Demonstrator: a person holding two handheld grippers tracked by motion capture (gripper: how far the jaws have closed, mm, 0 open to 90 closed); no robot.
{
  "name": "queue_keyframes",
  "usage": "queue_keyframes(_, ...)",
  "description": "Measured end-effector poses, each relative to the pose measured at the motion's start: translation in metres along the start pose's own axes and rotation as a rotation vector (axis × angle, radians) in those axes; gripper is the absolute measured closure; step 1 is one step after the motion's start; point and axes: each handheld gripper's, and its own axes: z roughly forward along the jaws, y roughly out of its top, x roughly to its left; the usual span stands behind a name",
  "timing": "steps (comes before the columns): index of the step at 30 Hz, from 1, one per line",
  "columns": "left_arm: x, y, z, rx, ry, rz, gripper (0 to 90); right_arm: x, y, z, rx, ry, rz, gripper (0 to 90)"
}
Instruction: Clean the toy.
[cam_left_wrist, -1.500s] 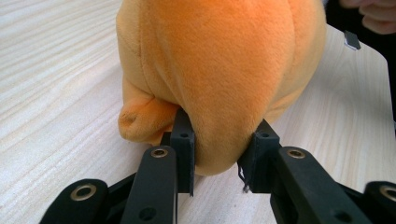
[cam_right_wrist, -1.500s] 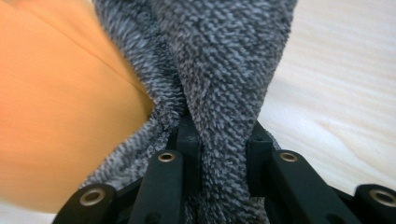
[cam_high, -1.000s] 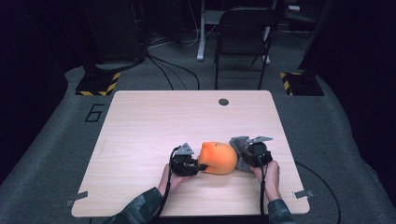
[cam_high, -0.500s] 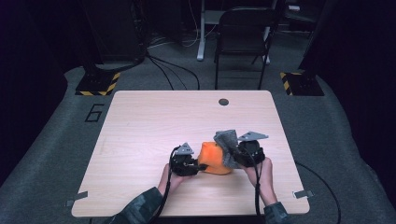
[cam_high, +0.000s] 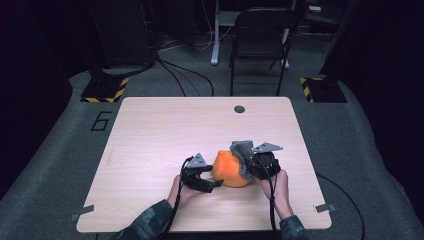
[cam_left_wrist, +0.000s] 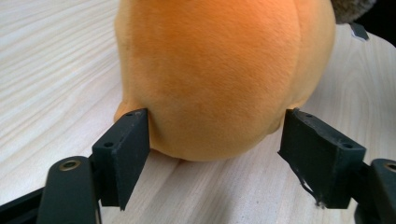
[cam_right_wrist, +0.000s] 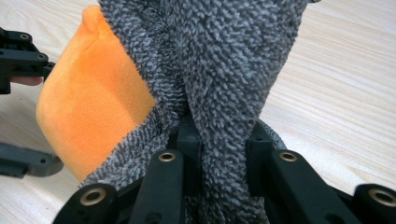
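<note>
An orange plush cushion lies on the wooden table near its front edge, with a grey fuzzy cloth attached on its right side. My left gripper is at the cushion's left end. Its jaws have just been opening and now stand open around the orange plush, the left pad beside it and the right pad apart. My right gripper is shut on a bunched fold of the grey cloth, lifted against the orange cushion.
A small dark round hole sits near the table's far edge. A black chair stands beyond the table, with cables on the floor. Two metal clips mark the front corners.
The right gripper has lifted the grey cloth up and leftward over the cushion. The left gripper's jaws have opened off the orange plush, and that hand stayed where it was.
</note>
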Motion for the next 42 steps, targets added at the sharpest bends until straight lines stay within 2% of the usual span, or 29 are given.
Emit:
queue_keyframes(1, -0.001, 0.000, 0.001, 0.006, 0.011, 0.020, 19.3, 0.000, 0.000, 0.000, -0.001, 0.002, 0.003, 74.2)
queue_keyframes(5, -0.003, -0.002, 0.005, 0.007, 0.019, 0.063, 16.4, -0.002, 0.000, 0.003, 0.000, 0.008, 0.008, 74.2)
queue_keyframes(8, -0.007, -0.002, 0.009, 0.001, 0.042, 0.119, 21.2, -0.003, 0.000, 0.004, 0.004, 0.014, 0.031, 74.1)
queue_keyframes(9, -0.009, -0.002, 0.012, 0.003, 0.064, 0.142, 23.1, -0.005, 0.000, 0.005, 0.001, 0.011, 0.009, 74.1)
queue_keyframes(10, -0.010, -0.002, 0.014, 0.006, 0.077, 0.163, 26.1, -0.005, 0.001, 0.006, -0.003, 0.011, 0.022, 74.1)
queue_keyframes(13, -0.013, -0.001, 0.016, -0.004, 0.105, 0.162, 36.9, -0.004, 0.000, 0.006, -0.006, 0.007, 0.022, 74.1)
queue_keyframes(16, -0.015, 0.000, 0.015, -0.002, 0.120, 0.182, 50.7, -0.005, 0.000, 0.006, -0.008, 0.008, 0.029, 74.1)
queue_keyframes(19, -0.015, 0.000, 0.015, -0.005, 0.127, 0.184, 59.2, -0.007, -0.001, 0.004, -0.024, 0.013, 0.019, 73.9)
queue_keyframes(21, -0.016, 0.000, 0.014, -0.013, 0.133, 0.182, 62.9, -0.009, 0.001, -0.001, -0.046, 0.005, 0.029, 74.0)
queue_keyframes(24, -0.015, -0.001, 0.013, -0.016, 0.128, 0.180, 64.5, -0.021, 0.001, -0.014, -0.073, -0.044, 0.034, 74.2)
queue_keyframes(27, -0.014, -0.002, 0.013, -0.027, 0.119, 0.170, 65.1, -0.042, -0.006, -0.024, -0.083, -0.075, 0.093, 74.1)
queue_keyframes(28, -0.014, -0.002, 0.013, -0.030, 0.118, 0.171, 65.3, -0.049, -0.010, -0.026, -0.077, -0.097, 0.107, 74.0)
queue_keyframes(30, -0.014, -0.002, 0.012, -0.041, 0.117, 0.180, 66.0, -0.059, -0.016, -0.024, -0.060, -0.112, 0.132, 73.8)
queue_keyframes(36, -0.012, -0.003, 0.011, -0.071, 0.097, 0.164, 67.3, -0.073, -0.027, -0.015, -0.029, -0.114, 0.173, 72.1)
queue_keyframes(42, -0.014, -0.001, 0.008, -0.111, 0.115, 0.164, 68.7, -0.077, -0.028, -0.017, -0.040, -0.127, 0.189, 72.1)
